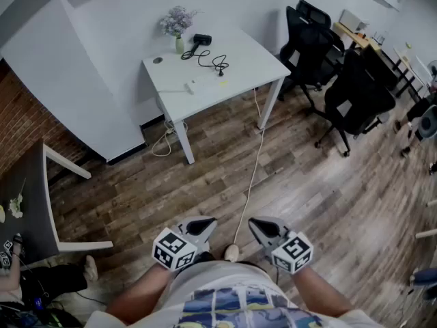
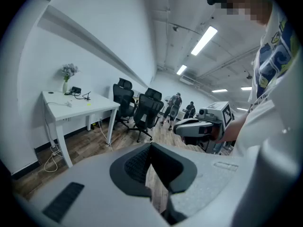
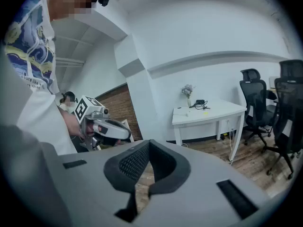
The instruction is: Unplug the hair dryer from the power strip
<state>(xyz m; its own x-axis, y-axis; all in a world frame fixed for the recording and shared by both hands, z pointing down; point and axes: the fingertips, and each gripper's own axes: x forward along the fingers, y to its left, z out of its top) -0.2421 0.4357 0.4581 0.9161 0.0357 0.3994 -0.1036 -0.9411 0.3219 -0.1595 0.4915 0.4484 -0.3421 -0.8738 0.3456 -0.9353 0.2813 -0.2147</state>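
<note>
Both tools were held low and close to the person. The left hand-held gripper (image 1: 207,223) and the right hand-held gripper (image 1: 256,224) each had their jaws closed together with nothing between them.

The hair dryer (image 1: 201,39) lay well ahead of both, on the far side of the white tabletop (image 1: 252,60). Its black cord (image 1: 212,61) was looped loosely toward the near edge. The power strip (image 1: 191,86) seemed to be the small white piece nearer the grippers. From this distance it could not be told where the plug sat.

The main risks looked to be ahead:
- Pulling on the cord rather than the plug could drag the light strip across the tabletop or off its edge.
- A careless reach past the dryer might tip the vase of flowers (image 1: 178,27) just beside it.

A white cable (image 1: 249,183) ran along the floor (image 1: 136,190) from between the two grippers up to the tabletop, a likely snag for feet on the approach. Office chairs (image 1: 355,94) stood off to the right of the right gripper, clear of the straight path.
</note>
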